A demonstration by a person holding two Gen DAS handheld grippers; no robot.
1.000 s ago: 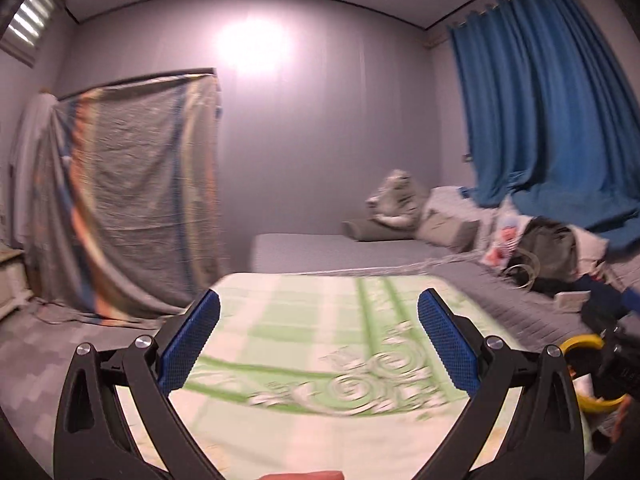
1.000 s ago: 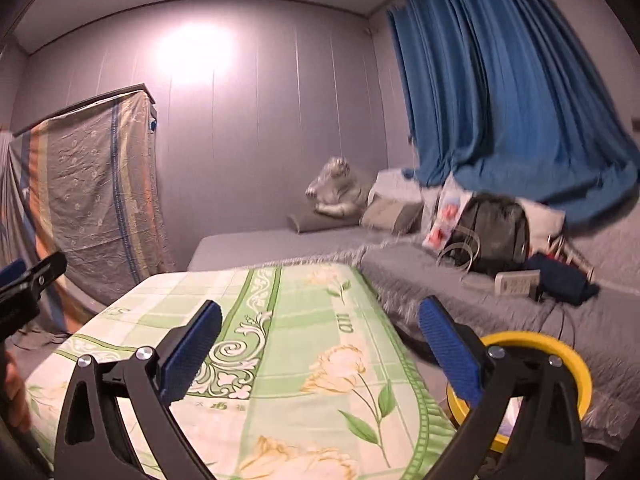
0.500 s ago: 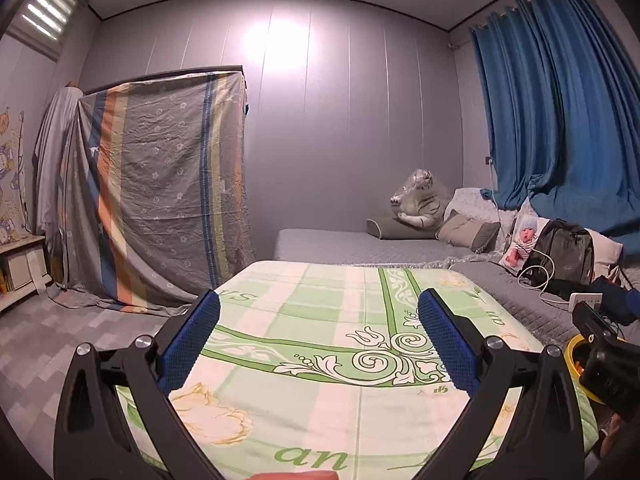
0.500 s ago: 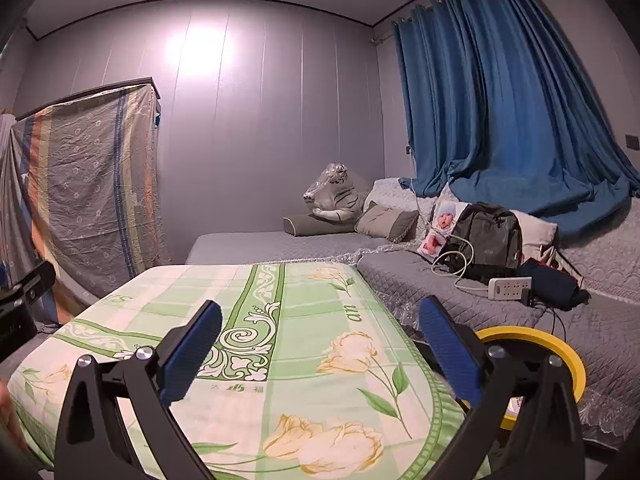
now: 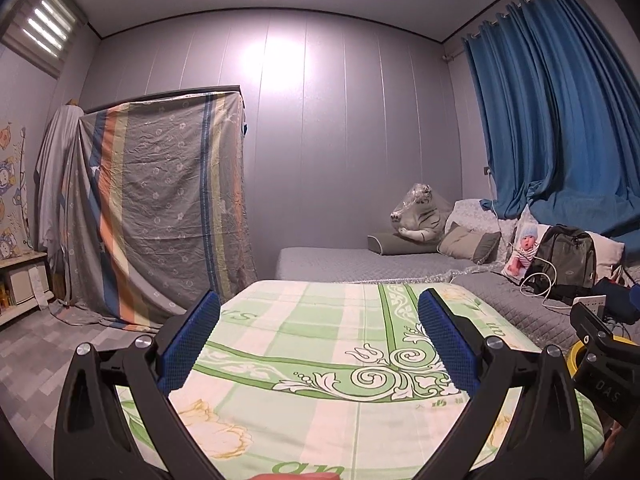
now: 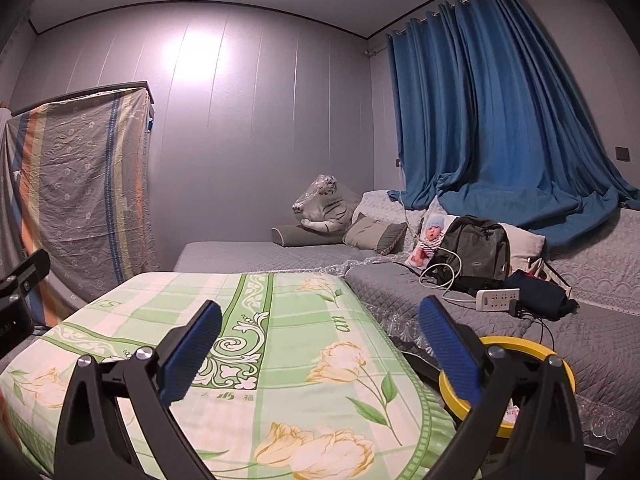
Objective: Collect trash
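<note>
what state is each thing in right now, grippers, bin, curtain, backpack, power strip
left gripper: open, empty
right gripper: open, empty
yellow-rimmed bin: upright beside the table, lidless
blue curtain: drawn shut
backpack: upright on the sofa
power strip: lying flat, cable plugged in
green floral tablecloth: spread flat
</note>
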